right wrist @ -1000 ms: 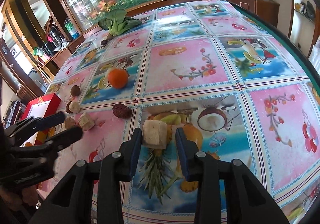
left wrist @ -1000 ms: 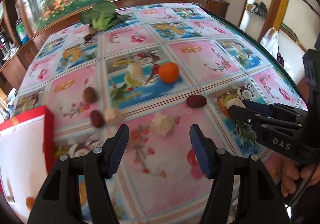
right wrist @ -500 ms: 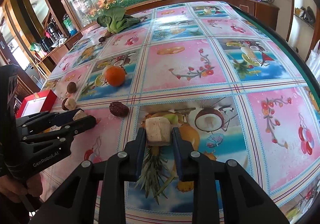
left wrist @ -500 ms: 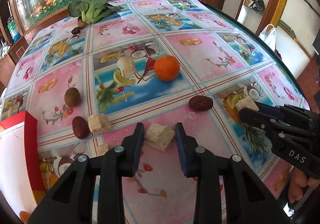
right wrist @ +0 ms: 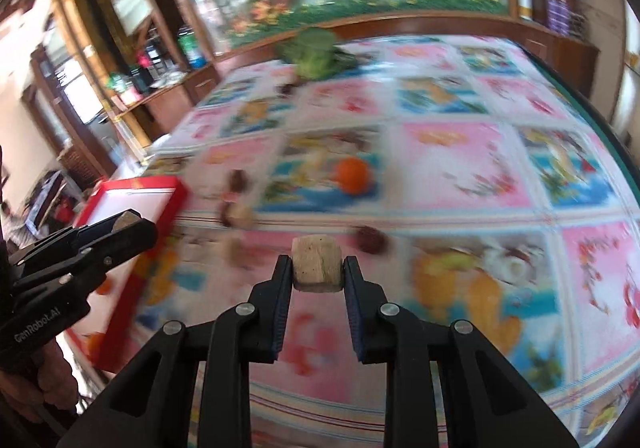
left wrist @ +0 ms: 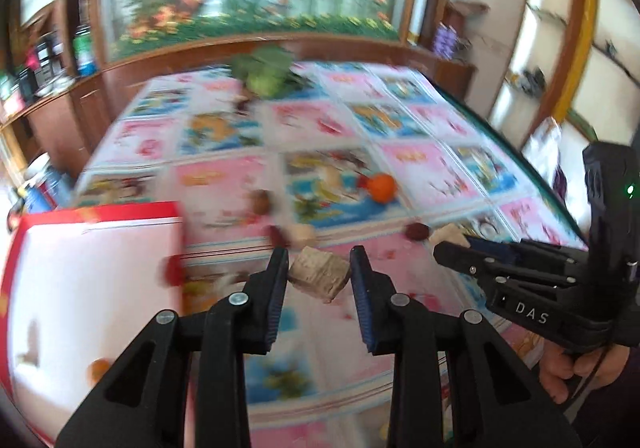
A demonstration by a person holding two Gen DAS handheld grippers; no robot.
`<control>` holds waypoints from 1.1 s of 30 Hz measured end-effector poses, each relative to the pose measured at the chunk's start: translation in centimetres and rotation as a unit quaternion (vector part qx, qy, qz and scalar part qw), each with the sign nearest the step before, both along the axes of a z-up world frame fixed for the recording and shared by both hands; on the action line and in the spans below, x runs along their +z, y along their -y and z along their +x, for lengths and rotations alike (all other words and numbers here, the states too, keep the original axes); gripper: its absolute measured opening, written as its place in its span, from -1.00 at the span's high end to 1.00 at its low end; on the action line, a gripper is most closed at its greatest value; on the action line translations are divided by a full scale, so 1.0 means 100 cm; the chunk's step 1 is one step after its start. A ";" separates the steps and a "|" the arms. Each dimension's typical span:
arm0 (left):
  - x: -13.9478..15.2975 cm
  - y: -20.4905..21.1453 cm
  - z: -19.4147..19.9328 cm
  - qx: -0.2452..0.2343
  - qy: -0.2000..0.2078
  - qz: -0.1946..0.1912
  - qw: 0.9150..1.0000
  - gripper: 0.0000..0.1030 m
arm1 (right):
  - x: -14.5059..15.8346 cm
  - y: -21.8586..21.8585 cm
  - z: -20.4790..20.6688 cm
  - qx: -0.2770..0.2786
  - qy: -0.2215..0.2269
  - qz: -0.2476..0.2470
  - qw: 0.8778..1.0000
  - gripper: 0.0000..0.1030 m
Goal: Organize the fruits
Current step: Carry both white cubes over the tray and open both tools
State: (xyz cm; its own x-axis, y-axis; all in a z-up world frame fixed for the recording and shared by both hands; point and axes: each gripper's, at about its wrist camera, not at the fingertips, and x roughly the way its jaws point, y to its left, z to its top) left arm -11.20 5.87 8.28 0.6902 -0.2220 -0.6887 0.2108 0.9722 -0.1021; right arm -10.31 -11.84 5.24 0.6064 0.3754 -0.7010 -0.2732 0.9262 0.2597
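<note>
My left gripper (left wrist: 319, 272) is shut on a beige cube-shaped fruit piece (left wrist: 318, 277), held above the table just right of the red-rimmed white box (left wrist: 92, 280). My right gripper (right wrist: 317, 271) is shut on a second beige cube (right wrist: 317, 266), also lifted off the table. Each gripper shows in the other's view: the right one (left wrist: 452, 244) with its cube at the tips, the left one (right wrist: 128, 226) near the red box (right wrist: 136, 204). An orange (left wrist: 382, 187) (right wrist: 352, 175), a dark red date (left wrist: 416, 231) (right wrist: 370, 239), a brown kiwi (left wrist: 262, 201) and another beige cube (left wrist: 302, 235) lie on the table, blurred.
A flowered tablecloth (left wrist: 420, 164) covers the table. A leafy green vegetable (left wrist: 266, 74) (right wrist: 316, 54) lies at the far edge. Wooden cabinets and a painted glass panel stand behind. A hand (left wrist: 576, 372) holds the right gripper's handle. The table's right edge (right wrist: 608, 128) curves close.
Both grippers have lifted their cubes off the table and swung left toward the red box. The left gripper closed on its cube within the last second. The views are now motion-blurred.
</note>
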 end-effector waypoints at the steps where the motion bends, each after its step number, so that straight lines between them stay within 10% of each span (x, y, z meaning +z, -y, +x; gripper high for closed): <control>1: 0.004 -0.013 -0.005 0.015 0.007 -0.002 1.000 0.35 | 0.003 -0.011 0.001 0.011 0.001 0.001 1.000 0.52; 13: -0.002 -0.172 -0.039 0.213 0.013 0.007 0.977 0.35 | 0.014 -0.175 0.020 0.154 0.009 0.024 0.988 0.53; 33: -0.052 -0.202 -0.032 0.241 -0.053 0.043 0.968 0.35 | -0.033 -0.252 0.042 0.201 -0.072 -0.027 0.977 0.52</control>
State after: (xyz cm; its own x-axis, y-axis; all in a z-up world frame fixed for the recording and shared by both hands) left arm -14.38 26.09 3.04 0.6241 0.1700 -0.7626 -0.2776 0.9606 -0.0131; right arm -6.08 13.36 1.96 0.3120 0.5234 -0.7929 -0.5817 0.7651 0.2762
